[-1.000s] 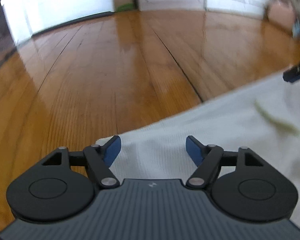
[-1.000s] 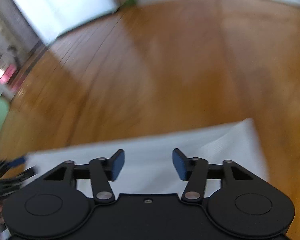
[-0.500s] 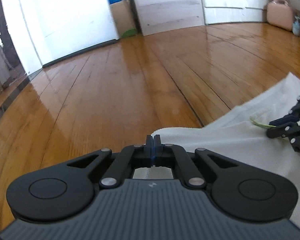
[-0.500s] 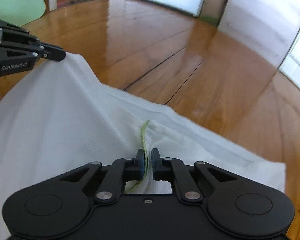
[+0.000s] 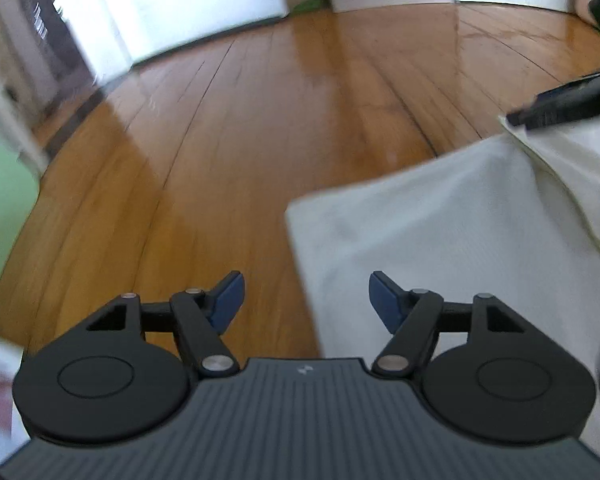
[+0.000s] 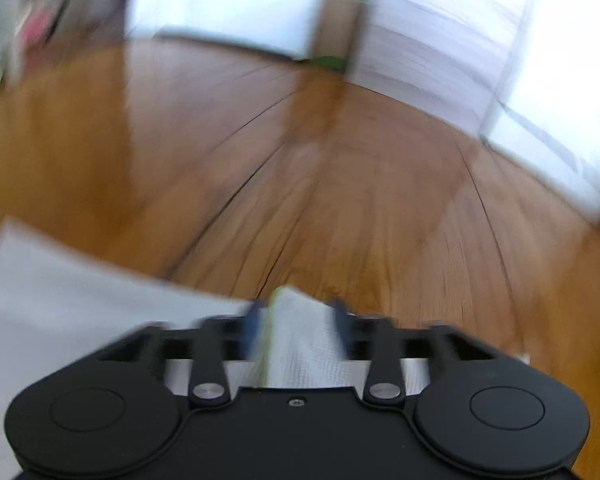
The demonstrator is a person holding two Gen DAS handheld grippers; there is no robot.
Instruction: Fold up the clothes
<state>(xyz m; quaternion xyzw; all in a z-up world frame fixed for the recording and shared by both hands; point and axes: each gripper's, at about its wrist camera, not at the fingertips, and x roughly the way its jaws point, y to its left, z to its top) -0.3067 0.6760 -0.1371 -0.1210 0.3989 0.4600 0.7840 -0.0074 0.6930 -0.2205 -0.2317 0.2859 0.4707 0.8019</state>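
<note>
A white garment (image 5: 452, 240) lies on the wooden floor, with a thin green trim line along one fold. My left gripper (image 5: 306, 300) is open and empty; the garment's left edge runs between its blue pads. In the left wrist view, my right gripper (image 5: 516, 120) touches the cloth's far corner at the right. In the blurred right wrist view, my right gripper (image 6: 296, 326) has its jaws parted, with a peak of the white garment (image 6: 300, 344) standing between them.
The glossy wooden floor (image 5: 260, 140) stretches ahead to white doors and walls (image 5: 180, 0). A green object (image 5: 0, 184) stands at the left edge. A small green thing (image 6: 328, 62) lies by the far wall.
Both grippers were shut on the garment half a second ago; now the left is open and clear of the cloth, and the right has opened. Both have moved fast, blurring the views.
</note>
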